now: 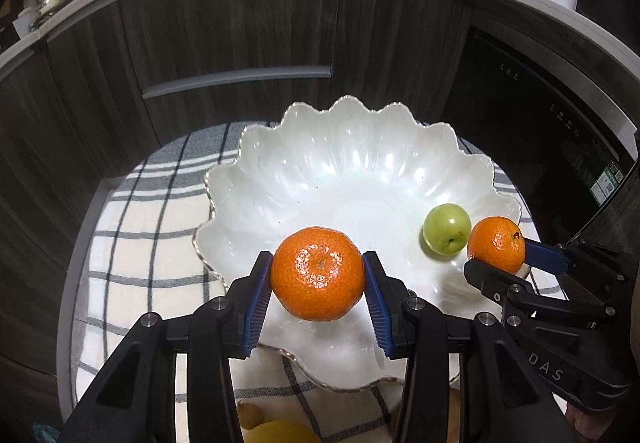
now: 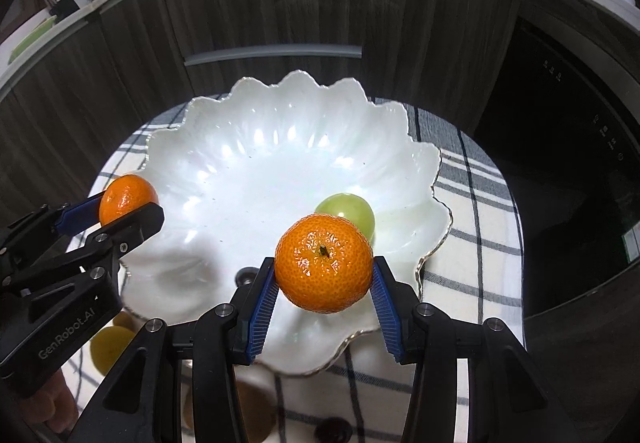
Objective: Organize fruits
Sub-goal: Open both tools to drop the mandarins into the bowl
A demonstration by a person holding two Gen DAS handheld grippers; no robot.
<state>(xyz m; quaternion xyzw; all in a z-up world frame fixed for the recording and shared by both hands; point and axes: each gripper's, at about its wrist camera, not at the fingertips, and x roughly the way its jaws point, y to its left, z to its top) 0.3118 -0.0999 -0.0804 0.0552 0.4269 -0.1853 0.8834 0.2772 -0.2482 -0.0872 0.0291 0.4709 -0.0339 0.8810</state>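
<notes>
1. The white scalloped bowl (image 1: 304,171) lies wide open across the middle of the left wrist frame, its upper half bare: plenty of room there.
2. A green fruit (image 1: 447,229) sits in the bowl's right part, the one thing in the way inside.
3. The right gripper (image 1: 500,263), clamped on a mandarin (image 1: 496,243), crowds the bowl's right rim.
4. The left gripper (image 1: 318,277) with its own mandarin (image 1: 318,273) hangs over the near rim.
5. Dark cabinet fronts (image 1: 240,27) wall off the upper frame behind the bowl.

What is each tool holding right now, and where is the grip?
Left tool: a mandarin, pinched at its sides. Right tool: another mandarin, same grip.
</notes>
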